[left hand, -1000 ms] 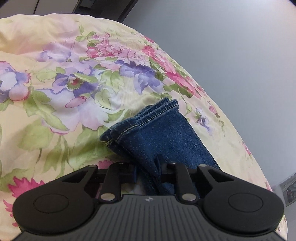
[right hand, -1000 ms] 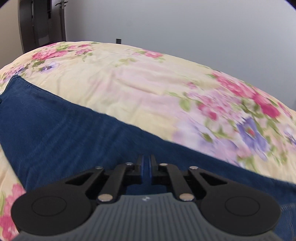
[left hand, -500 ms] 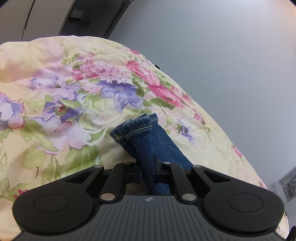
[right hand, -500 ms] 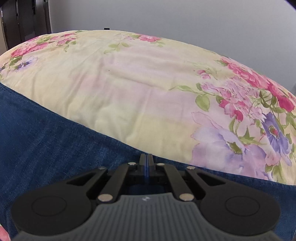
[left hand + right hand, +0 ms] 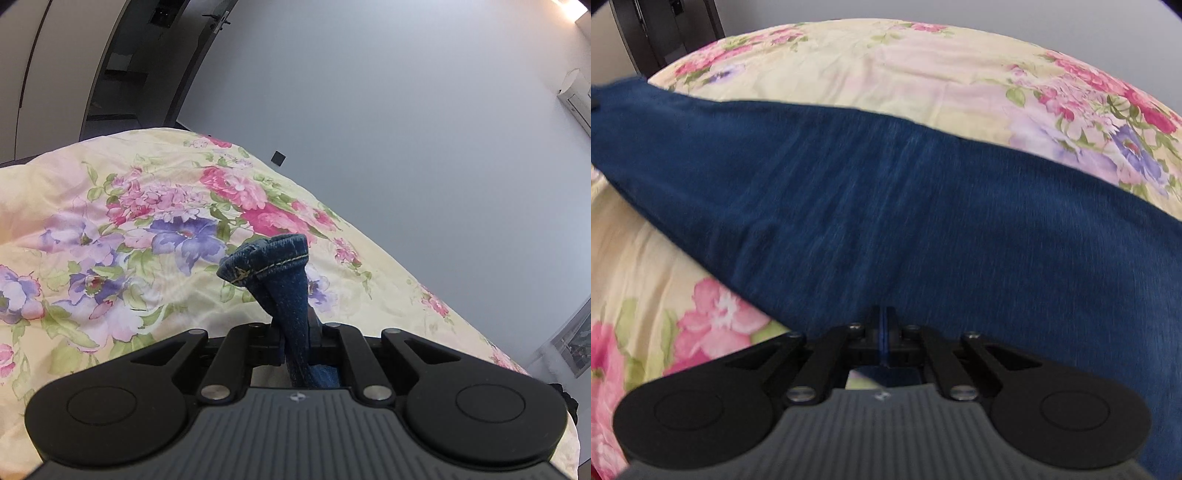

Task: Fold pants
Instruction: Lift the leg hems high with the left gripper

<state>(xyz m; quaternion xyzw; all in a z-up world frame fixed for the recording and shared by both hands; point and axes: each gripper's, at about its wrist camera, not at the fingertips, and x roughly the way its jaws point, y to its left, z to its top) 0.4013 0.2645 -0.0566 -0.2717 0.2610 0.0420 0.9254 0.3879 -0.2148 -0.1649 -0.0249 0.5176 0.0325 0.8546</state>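
**Left wrist and right wrist views: denim held at two places over a flowered bed**

Left wrist view is showing the left gripper (image 5: 297, 341) with its jaws drawn together on the pants (image 5: 286, 291), pinching a bunched leg end. The hemmed cuffs, with pale stitching, are standing up past the fingertips and hanging clear above the floral bedspread (image 5: 122, 236). Behind the bed a plain grey wall (image 5: 406, 129) is rising, with a dark doorway (image 5: 122, 62) at upper left and an air conditioner (image 5: 576, 99) at the far right edge.

Right wrist view is showing the right gripper (image 5: 882, 339) with its jaws nearly touching, a thin fold of the pants (image 5: 886, 206) clamped between them. From that grip the blue denim is spreading as a broad band across the frame, from the upper left edge to the right edge, lying over the floral bedspread (image 5: 871, 70). Motion blur is softening the fabric's weave, so whether the band is resting on the bed or hanging just above it cannot be told.
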